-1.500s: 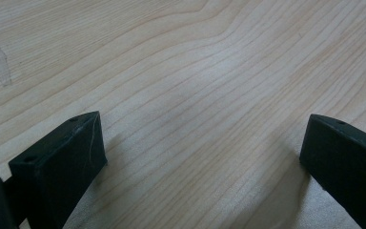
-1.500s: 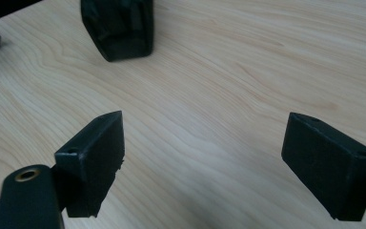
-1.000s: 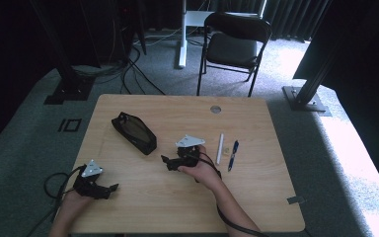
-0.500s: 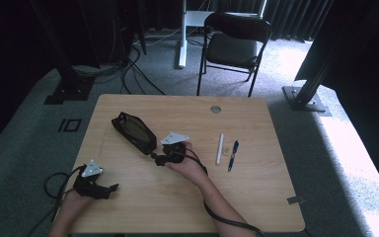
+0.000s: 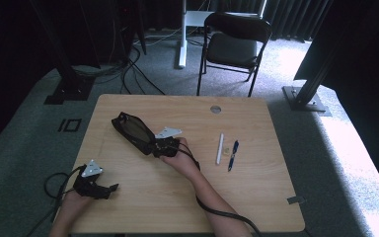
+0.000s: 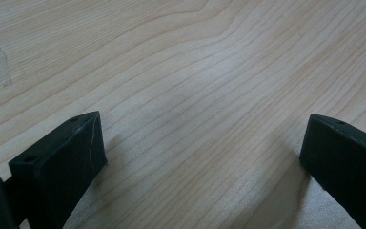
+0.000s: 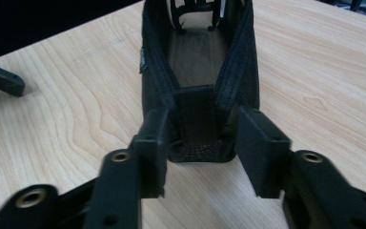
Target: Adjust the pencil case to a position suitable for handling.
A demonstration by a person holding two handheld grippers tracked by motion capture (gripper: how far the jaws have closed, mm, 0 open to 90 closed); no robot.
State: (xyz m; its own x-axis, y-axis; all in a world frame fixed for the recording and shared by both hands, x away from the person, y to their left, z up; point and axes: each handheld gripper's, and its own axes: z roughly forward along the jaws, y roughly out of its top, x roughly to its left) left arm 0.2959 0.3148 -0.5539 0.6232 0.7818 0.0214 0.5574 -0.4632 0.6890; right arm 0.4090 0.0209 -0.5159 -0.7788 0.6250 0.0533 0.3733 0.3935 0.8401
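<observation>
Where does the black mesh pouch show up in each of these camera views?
High view: the black mesh pouch lies left of centre on the table, slanting up-left from the right gripper.
Right gripper view: the pouch fills the top centre, open, its near end between the jaws.
Left gripper view: not in this picture; bare wood between open jaws.
Shared landmark: the light wooden table, whose grain shows in all three.

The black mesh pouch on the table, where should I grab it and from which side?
Grip the mesh pouch by its narrow near end, coming level from the pens' side. It lies flat with its mouth open upward, and the right hand-held gripper already straddles that end, closing.
</observation>
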